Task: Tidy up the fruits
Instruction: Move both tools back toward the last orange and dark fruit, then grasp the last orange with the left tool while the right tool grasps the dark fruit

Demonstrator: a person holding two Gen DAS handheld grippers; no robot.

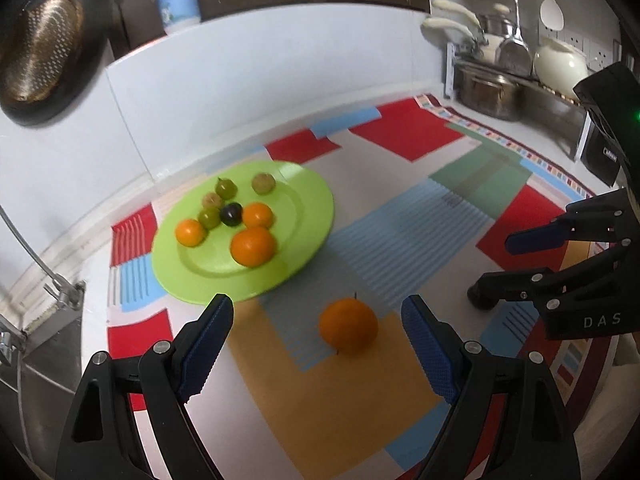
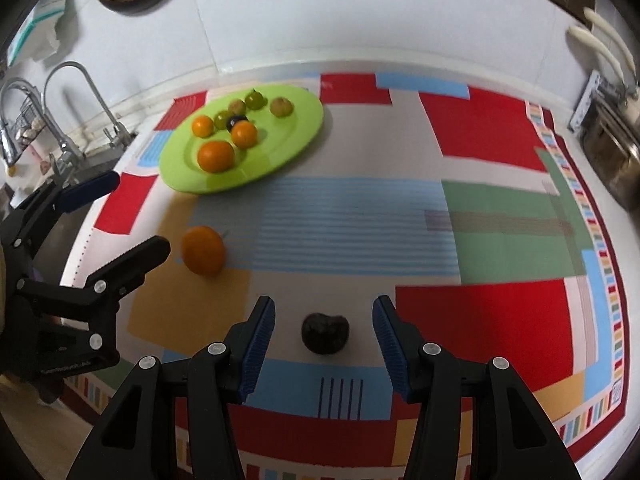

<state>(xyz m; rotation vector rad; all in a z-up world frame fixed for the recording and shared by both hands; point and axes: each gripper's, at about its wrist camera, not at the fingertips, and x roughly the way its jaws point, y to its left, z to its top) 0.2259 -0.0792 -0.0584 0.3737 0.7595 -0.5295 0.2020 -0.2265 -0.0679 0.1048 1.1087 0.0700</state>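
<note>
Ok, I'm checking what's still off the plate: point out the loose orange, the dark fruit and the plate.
orange (image 1: 348,330), left wrist view, middle of its skin
dark fruit (image 2: 325,333), right wrist view, its top
plate (image 1: 312,200), left wrist view, bare right rim

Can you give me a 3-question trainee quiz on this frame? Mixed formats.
1. True or false: the left gripper has its jaws shut on the loose orange.
2. Multiple choice: the dark fruit lined up between the right gripper jaws sits on: A) the green plate B) the patterned mat C) the sink edge.
3. Fill in: the number of orange fruits already on the green plate is ___.

Key:
1. False. Both jaws are wide apart; the loose orange lies on the mat between them, untouched.
2. B. It lies on the mat, well apart from the plate.
3. Three, alongside several small greenish fruits and one dark one.
</note>
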